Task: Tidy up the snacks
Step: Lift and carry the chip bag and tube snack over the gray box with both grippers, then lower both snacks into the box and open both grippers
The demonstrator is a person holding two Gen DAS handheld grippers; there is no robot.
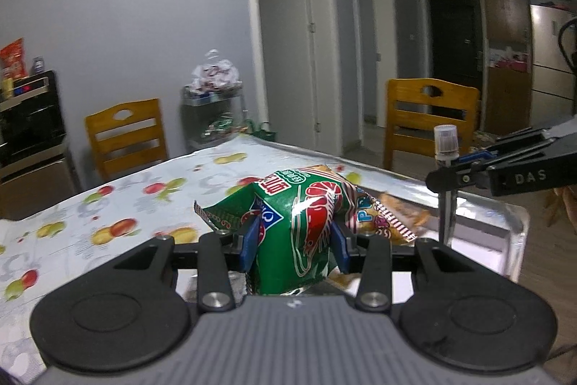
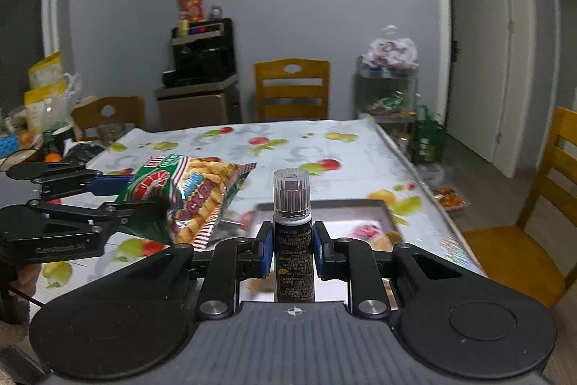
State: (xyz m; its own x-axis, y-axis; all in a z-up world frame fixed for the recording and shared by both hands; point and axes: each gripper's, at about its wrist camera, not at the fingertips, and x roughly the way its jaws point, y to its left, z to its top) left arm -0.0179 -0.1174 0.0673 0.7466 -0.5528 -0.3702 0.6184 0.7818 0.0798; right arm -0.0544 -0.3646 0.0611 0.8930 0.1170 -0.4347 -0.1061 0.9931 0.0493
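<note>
My left gripper (image 1: 295, 246) is shut on a green prawn-cracker bag (image 1: 306, 222), its blue pads pinching the crumpled bag and holding it up over the table. The same bag (image 2: 194, 197) shows at the left of the right wrist view, held by the left gripper (image 2: 119, 195). My right gripper (image 2: 291, 246) is shut on a slim dark bottle with a clear ribbed cap (image 2: 291, 204), upright between the blue pads. In the left wrist view that bottle (image 1: 446, 147) stands at the right, clamped by the right gripper (image 1: 454, 168).
A metal tray (image 2: 324, 206) lies on the fruit-print tablecloth (image 2: 288, 147) below the grippers, with small snack packets (image 2: 364, 231) in it. Wooden chairs (image 1: 126, 132) surround the table. A wire rack with bagged goods (image 2: 391, 85) stands by the wall. Clutter (image 2: 47, 118) fills the table's left end.
</note>
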